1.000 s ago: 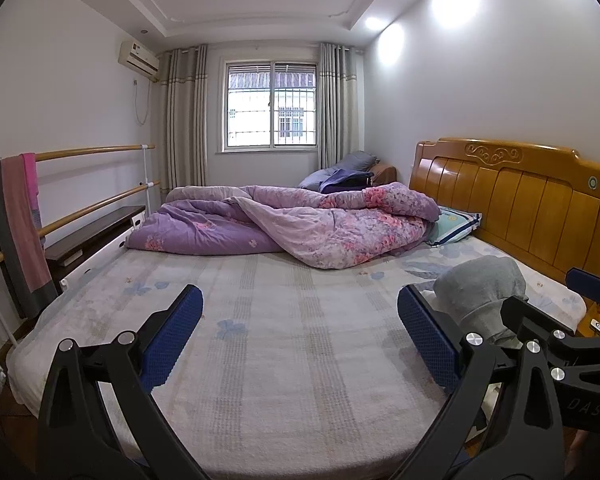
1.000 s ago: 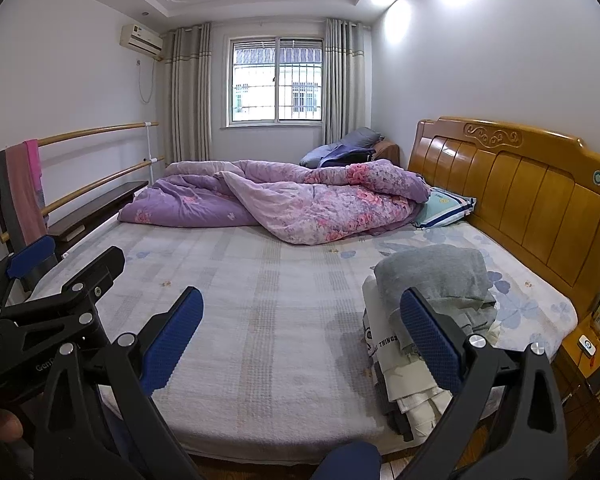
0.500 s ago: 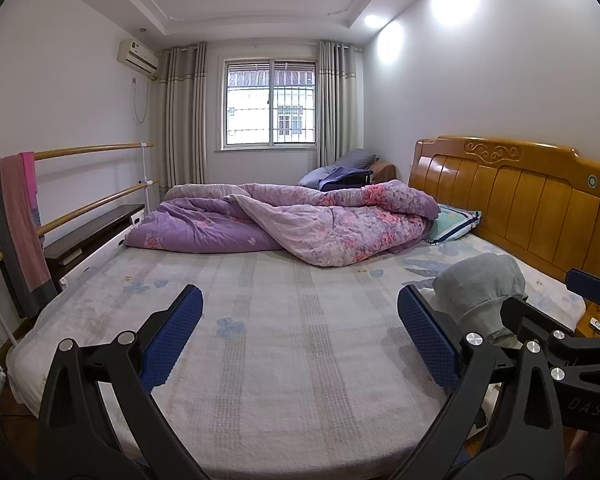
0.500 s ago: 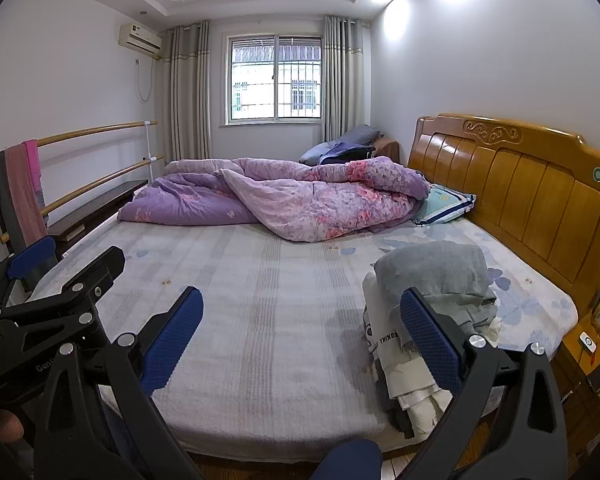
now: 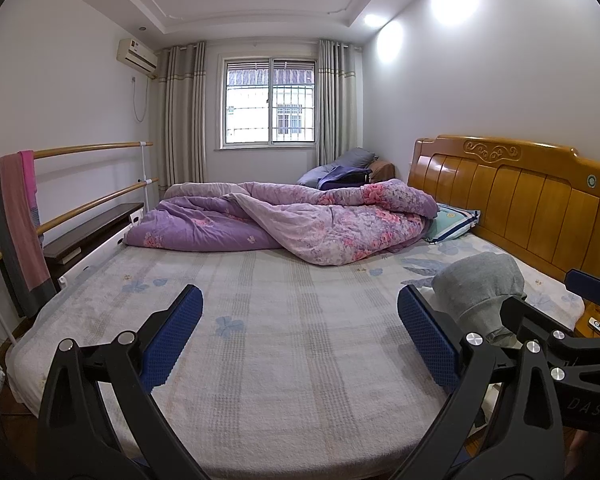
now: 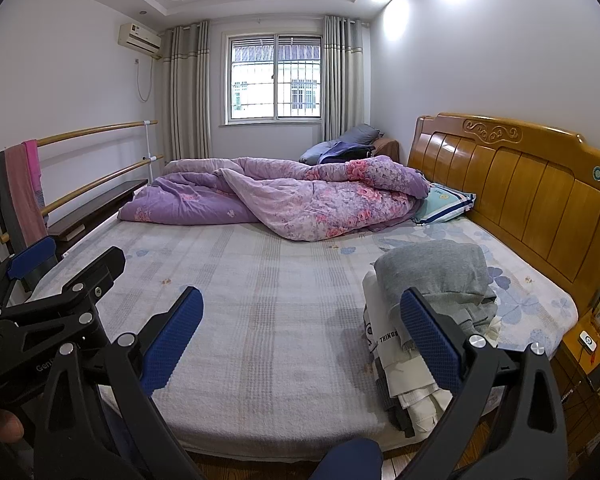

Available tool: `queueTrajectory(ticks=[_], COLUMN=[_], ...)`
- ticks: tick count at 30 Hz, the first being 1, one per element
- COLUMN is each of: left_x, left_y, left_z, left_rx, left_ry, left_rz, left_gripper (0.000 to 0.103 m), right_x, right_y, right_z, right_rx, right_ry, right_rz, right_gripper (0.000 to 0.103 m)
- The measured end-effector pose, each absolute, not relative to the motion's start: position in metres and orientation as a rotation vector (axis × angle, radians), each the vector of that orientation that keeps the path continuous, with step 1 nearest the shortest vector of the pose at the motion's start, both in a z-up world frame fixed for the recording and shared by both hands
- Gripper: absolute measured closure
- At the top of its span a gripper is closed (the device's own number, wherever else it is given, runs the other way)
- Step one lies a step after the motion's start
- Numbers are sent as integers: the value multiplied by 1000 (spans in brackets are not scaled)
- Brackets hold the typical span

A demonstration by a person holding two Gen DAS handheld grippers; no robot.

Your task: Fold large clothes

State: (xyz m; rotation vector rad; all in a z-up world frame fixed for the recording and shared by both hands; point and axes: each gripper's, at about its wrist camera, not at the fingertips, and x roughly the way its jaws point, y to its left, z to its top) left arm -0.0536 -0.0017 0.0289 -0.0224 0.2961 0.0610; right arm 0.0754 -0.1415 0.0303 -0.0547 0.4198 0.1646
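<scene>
Left wrist view: the left hand-held gripper [image 5: 300, 328] hangs above the bed [image 5: 284, 352] with its blue-padded fingers [image 5: 172, 336] spread wide and nothing between them. A grey garment [image 5: 480, 292] lies at the right side of the bed, near the wooden headboard [image 5: 512, 196]. A crumpled purple quilt [image 5: 284, 220] lies across the far end.

Right wrist view: the right hand-held gripper [image 6: 302, 328] is likewise wide open and empty, hovering above the near edge of the bed. The grey garment [image 6: 432, 268] tops a stack of folded clothes [image 6: 396, 356], partly behind the gripper's right finger. The left hand-held gripper shows at the left edge.
</scene>
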Motion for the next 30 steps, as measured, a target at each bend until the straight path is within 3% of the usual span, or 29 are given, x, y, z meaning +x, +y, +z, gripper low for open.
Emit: queueTrajectory(ticks=[30], left_x=[-54], left_y=[9], left_z=[21], left_rx=[-22], left_ry=[291], left_rz=[45], left_gripper=[5], right_x=[72], right_y=[-147], right_z=[23], right_rx=[-48], right_ry=[434], right_rz=[159], right_gripper=[8])
